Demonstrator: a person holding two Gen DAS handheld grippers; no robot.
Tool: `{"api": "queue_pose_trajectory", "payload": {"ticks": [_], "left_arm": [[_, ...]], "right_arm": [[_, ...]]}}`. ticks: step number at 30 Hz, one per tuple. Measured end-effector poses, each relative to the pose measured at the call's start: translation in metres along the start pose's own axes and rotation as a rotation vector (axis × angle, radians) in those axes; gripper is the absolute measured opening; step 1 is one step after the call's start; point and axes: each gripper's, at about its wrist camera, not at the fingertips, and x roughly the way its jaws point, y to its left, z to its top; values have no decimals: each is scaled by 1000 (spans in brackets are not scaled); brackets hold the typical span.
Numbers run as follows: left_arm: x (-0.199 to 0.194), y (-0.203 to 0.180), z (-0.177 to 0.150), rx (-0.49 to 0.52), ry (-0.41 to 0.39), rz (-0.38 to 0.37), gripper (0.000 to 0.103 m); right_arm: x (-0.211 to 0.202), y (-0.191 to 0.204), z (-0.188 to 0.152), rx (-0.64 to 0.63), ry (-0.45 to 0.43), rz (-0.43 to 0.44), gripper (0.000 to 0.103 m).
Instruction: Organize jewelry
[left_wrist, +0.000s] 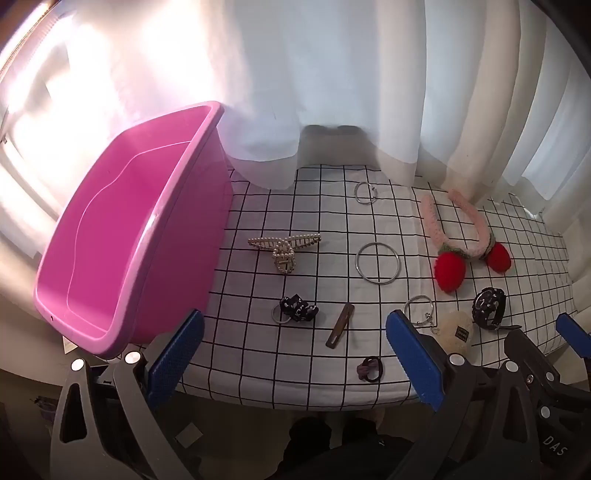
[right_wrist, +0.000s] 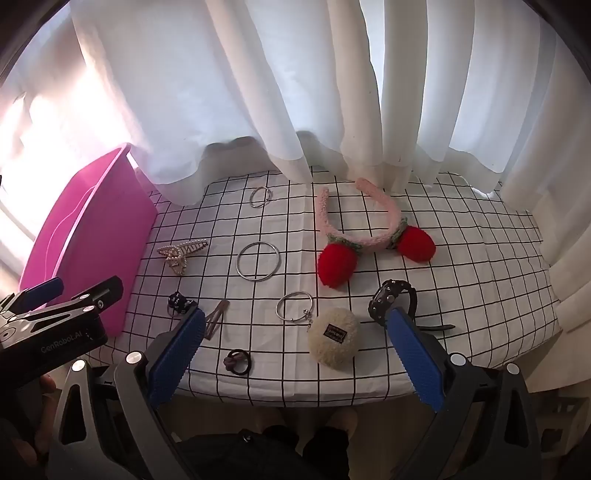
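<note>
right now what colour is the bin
Pink bin, clearest in the left wrist view.

Left gripper (left_wrist: 293, 354) fingers spread wide, right gripper (right_wrist: 295, 350) likewise, both angled downward

We cannot read the dark label on the cream pouch (right_wrist: 334, 341) — too small. The right tongs' pad hides part of the black watch (right_wrist: 393, 301), and the curtain (right_wrist: 295, 92) covers the tabletop's (right_wrist: 480, 258) far edge — the pink bin (left_wrist: 122, 251) loses its far rim to glare.
</note>
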Motion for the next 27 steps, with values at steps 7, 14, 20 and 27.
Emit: {"api": "queue_pose_trajectory", "payload": {"ticks": [7, 14, 20, 27], "left_arm": [[0, 4, 4, 6, 2, 10, 97], [0, 3, 3, 11, -7, 22, 97], [2, 4, 2, 10, -6, 20, 97], [2, 5, 3, 11, -7, 22, 97]], "right_arm": [[0, -1, -1, -2, -2, -4, 94], [1, -2, -1, -3, -3, -5, 94], [0, 1, 1, -5, -5, -7, 94], [0, 1, 0, -5, -5, -6, 94]]}}
